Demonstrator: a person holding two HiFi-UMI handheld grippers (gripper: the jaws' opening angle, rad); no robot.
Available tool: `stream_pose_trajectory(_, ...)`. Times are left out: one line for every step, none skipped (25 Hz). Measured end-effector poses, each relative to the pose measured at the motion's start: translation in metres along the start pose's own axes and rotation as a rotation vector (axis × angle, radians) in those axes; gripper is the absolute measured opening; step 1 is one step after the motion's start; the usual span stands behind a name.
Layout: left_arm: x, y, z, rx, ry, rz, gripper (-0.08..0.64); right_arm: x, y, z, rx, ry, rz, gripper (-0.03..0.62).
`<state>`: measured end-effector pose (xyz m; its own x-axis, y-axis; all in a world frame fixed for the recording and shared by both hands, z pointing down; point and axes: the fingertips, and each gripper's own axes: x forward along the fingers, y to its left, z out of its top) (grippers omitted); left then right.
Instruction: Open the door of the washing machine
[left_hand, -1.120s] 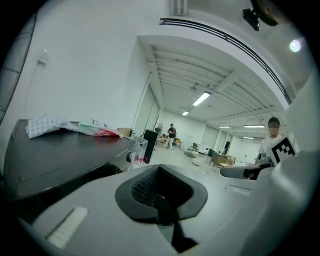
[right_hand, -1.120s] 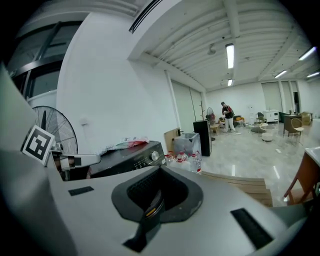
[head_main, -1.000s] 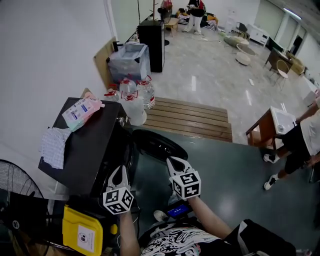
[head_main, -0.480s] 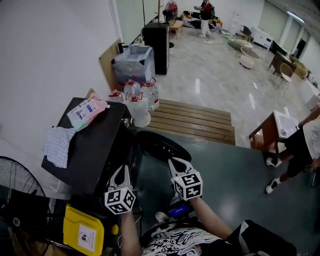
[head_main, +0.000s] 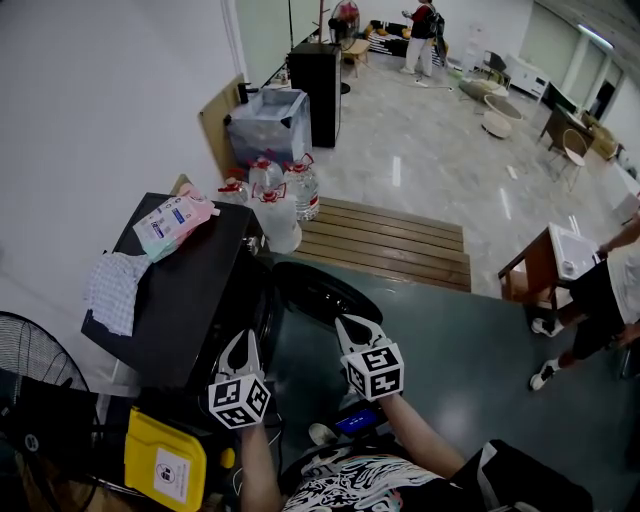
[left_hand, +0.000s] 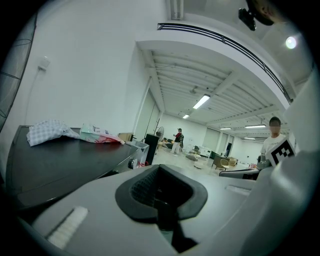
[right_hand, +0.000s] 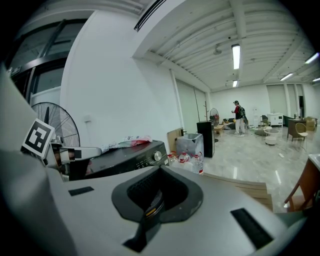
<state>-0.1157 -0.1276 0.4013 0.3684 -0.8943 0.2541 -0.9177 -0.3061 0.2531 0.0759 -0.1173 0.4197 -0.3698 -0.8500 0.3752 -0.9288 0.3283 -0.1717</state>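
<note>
The black washing machine (head_main: 165, 290) stands at the left of the head view. Its round dark door (head_main: 315, 290) appears swung out from the front over the green floor. My left gripper (head_main: 242, 342) hovers by the machine's front corner, shut with nothing in it. My right gripper (head_main: 353, 323) is shut and empty just short of the door's near rim. The left gripper view looks over the shut left gripper (left_hand: 162, 210) at the machine's top (left_hand: 60, 160). In the right gripper view, the control knob (right_hand: 159, 155) shows beyond the shut right gripper (right_hand: 150, 210).
A pink pouch (head_main: 170, 222) and a checked cloth (head_main: 112, 290) lie on the machine. Water bottles (head_main: 275, 195) and a wooden platform (head_main: 385, 240) lie beyond. A fan (head_main: 30, 360) and yellow box (head_main: 165, 462) sit near left. A person (head_main: 600, 290) stands by a small table (head_main: 545, 260).
Both grippers stay where they were, shut. The head view has shifted slightly, and a distant person at the back of the hall has walked to the right.
</note>
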Motion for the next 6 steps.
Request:
stream_pose_trajectory(0.0001, 0.0006, -0.0001, 0.000, 0.000, 0.001, 0.002, 0.0006, 0.0003, 0.0001, -0.001, 0.000, 0.001, 0.002)
stream_pose_trajectory(0.0001, 0.0008, -0.0002, 0.000, 0.000, 0.002, 0.002, 0.0008, 0.0005, 0.0001, -0.002, 0.000, 0.003, 0.002)
stream_pose_trajectory(0.0000, 0.0006, -0.0003, 0.001, 0.000, 0.003, 0.002, 0.0007, 0.0005, 0.0001, -0.002, 0.000, 0.004, 0.002)
stream_pose_trajectory(0.0000, 0.0004, -0.0003, 0.002, 0.000, 0.003, 0.002, 0.0005, 0.0004, 0.0001, -0.003, 0.000, 0.004, 0.002)
stream_pose_trajectory(0.0000, 0.0001, -0.0002, 0.002, 0.000, 0.004, 0.002, 0.0004, 0.0003, 0.0001, -0.004, 0.000, 0.005, 0.002)
stream_pose_trajectory(0.0000, -0.0001, -0.0001, 0.002, 0.000, 0.004, 0.002, 0.0003, 0.0001, 0.0001, -0.004, 0.001, 0.006, 0.002)
